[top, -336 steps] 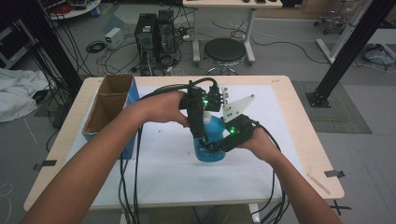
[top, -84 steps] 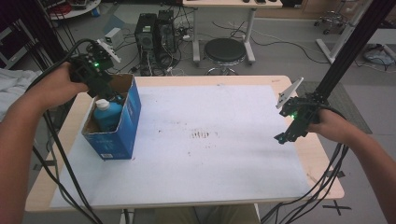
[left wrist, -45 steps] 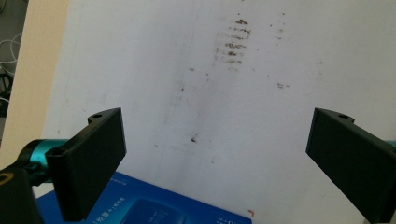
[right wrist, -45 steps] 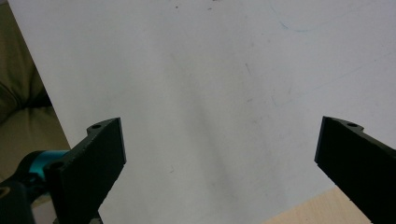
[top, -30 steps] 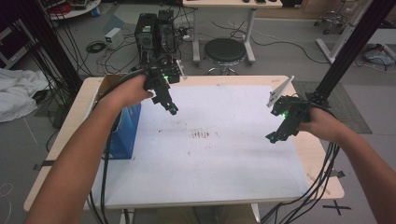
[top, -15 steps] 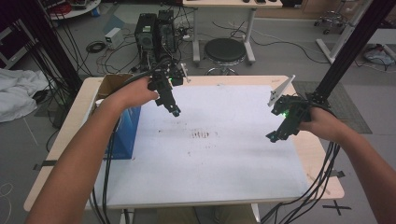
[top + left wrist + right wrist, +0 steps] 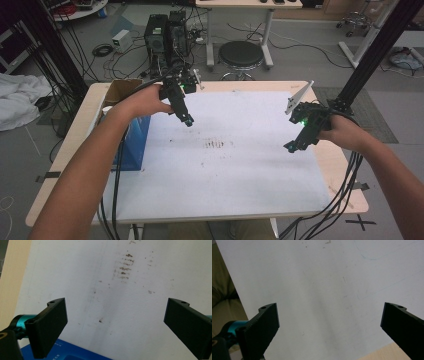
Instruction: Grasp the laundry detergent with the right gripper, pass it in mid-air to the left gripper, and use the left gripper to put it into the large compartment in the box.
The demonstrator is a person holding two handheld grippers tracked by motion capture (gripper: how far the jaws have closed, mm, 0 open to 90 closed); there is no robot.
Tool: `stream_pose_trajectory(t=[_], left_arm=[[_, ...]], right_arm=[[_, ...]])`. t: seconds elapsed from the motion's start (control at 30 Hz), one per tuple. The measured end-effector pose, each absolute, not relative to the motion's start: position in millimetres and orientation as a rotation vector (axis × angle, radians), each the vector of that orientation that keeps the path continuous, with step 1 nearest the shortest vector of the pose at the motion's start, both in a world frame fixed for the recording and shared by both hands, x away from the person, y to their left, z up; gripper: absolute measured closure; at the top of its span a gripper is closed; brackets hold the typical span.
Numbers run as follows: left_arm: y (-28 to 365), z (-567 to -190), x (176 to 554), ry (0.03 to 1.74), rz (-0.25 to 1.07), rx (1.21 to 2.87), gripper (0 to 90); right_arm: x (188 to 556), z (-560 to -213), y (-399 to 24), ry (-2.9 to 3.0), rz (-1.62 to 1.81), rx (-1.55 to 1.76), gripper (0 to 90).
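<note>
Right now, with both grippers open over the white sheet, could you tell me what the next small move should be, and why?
Probably draw the left gripper back toward the person and hold both at rest. Its jaws are wide apart with nothing between them, as are the right gripper's, and the white sheet under them is bare apart from brown marks. The blue box stands at the table's left side.
</note>
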State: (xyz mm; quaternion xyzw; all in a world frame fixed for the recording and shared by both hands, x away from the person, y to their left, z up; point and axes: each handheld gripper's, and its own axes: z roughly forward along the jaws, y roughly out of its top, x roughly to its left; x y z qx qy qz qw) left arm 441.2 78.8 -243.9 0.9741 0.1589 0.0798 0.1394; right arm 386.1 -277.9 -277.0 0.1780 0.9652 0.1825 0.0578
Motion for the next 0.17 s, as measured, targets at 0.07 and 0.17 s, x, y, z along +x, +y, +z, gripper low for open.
stream_pose_trajectory(t=[0.07, 0.17], left_arm=[[79.3, -244.0, 440.3, 0.458, 0.231, 2.817, 5.0], [80.6, -243.5, 439.1, 0.455, 0.228, 2.815, 5.0]], right_arm=[[385.6, -276.8, -277.4, 2.929, 0.550, 0.539, 0.9], [385.4, -276.7, -277.3, 2.927, 0.556, 0.535, 0.9]])
